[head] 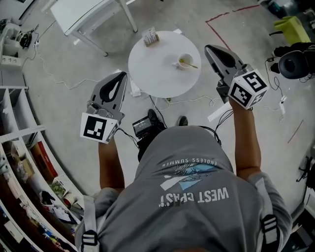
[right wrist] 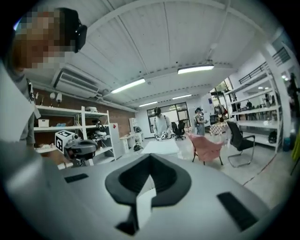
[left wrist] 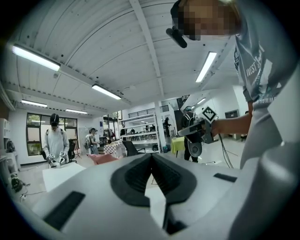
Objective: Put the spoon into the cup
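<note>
In the head view a white cup (head: 185, 61) stands on the right part of a round white table (head: 157, 74), with a gold spoon (head: 188, 63) resting inside it, handle pointing right. Both grippers are held up well above the table, apart from the cup. My left gripper (head: 122, 75) is over the table's left edge, its jaws together and empty. My right gripper (head: 208, 48) is just right of the table, also shut with nothing in it. The left gripper view (left wrist: 151, 156) and the right gripper view (right wrist: 150, 156) each look level across the room, jaws closed.
A small holder with papers (head: 150, 37) stands at the table's far edge. A white rectangular table (head: 86, 15) is beyond it at left. Shelving (head: 22, 147) lines the left side. Cables and a black device (head: 146, 126) lie on the floor by the table base.
</note>
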Demonstrator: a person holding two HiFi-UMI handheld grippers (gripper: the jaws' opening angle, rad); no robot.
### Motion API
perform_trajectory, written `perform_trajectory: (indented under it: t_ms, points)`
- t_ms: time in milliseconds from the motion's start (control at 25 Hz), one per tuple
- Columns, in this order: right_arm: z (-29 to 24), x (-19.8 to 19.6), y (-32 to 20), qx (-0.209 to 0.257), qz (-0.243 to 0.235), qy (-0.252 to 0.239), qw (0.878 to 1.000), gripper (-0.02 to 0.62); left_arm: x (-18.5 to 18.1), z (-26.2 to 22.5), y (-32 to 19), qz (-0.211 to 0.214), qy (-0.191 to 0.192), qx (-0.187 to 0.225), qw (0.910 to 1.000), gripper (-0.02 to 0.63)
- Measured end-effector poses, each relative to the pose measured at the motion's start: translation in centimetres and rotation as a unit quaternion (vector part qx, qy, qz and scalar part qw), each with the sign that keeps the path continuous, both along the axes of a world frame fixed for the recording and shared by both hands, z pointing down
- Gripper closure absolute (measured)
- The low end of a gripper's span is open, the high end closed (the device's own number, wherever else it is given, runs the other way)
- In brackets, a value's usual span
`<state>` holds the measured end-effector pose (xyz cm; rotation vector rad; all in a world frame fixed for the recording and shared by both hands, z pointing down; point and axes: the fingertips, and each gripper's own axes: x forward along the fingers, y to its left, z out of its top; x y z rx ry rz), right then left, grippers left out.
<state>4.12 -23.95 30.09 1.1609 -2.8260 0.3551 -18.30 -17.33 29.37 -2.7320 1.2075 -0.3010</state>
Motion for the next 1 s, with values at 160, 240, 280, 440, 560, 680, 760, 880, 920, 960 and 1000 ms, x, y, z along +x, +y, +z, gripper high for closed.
perform_trajectory:
  t_ms: [160,240,280,440,560,680,760,880,920,960,1000]
  points:
    - [-3.0,-0.8,2.9,0.041,-0.011,0.047,0.998,0.595,0.3,-1.0,0.1,0.01,-0.002,0.015,0.9998,0.601]
    - [-4.5,-0.9,4.0,0.059,-0.011,0.052,0.997,0.595,0.5,-1.5,0.0,0.015,-0.004,0.021,0.9997,0.601]
    - [-5.0,-0.9,4.5,0.065,-0.01,0.053,0.996,0.595,0.5,-1.7,0.0,0.017,-0.005,0.024,0.9996,0.601]
    - [-6.2,-1.0,6.1,0.081,-0.008,0.054,0.995,0.595,0.5,-2.2,0.2,0.023,-0.006,0.032,0.9992,0.601]
    - [-6.5,-1.1,6.9,0.087,-0.006,0.054,0.995,0.595,0.6,-2.3,0.4,0.028,-0.008,0.036,0.9989,0.601]
    - [-6.8,-1.2,7.5,0.088,-0.003,0.054,0.995,0.595,0.6,-2.5,0.7,0.031,-0.005,0.035,0.9989,0.601]
    - [-6.9,-1.2,7.6,0.086,-0.001,0.054,0.995,0.595,0.6,-2.7,0.7,0.03,0.0,0.03,0.9991,0.601]
    - [-6.6,-1.1,7.2,0.086,0.0,0.053,0.995,0.595,0.7,-2.1,0.3,0.034,-0.009,0.034,0.9988,0.601]
    - [-6.3,-0.9,7.0,0.085,0.0,0.053,0.995,0.595,0.8,-1.9,0.1,0.035,-0.01,0.034,0.9987,0.601]
    - [-6.0,-0.8,6.8,0.084,0.0,0.053,0.995,0.595,0.9,-1.7,-0.1,0.035,-0.012,0.035,0.9987,0.601]
    - [-5.7,-0.7,6.5,0.082,0.001,0.053,0.995,0.595,1.1,-1.4,-0.4,0.036,-0.013,0.035,0.9987,0.601]
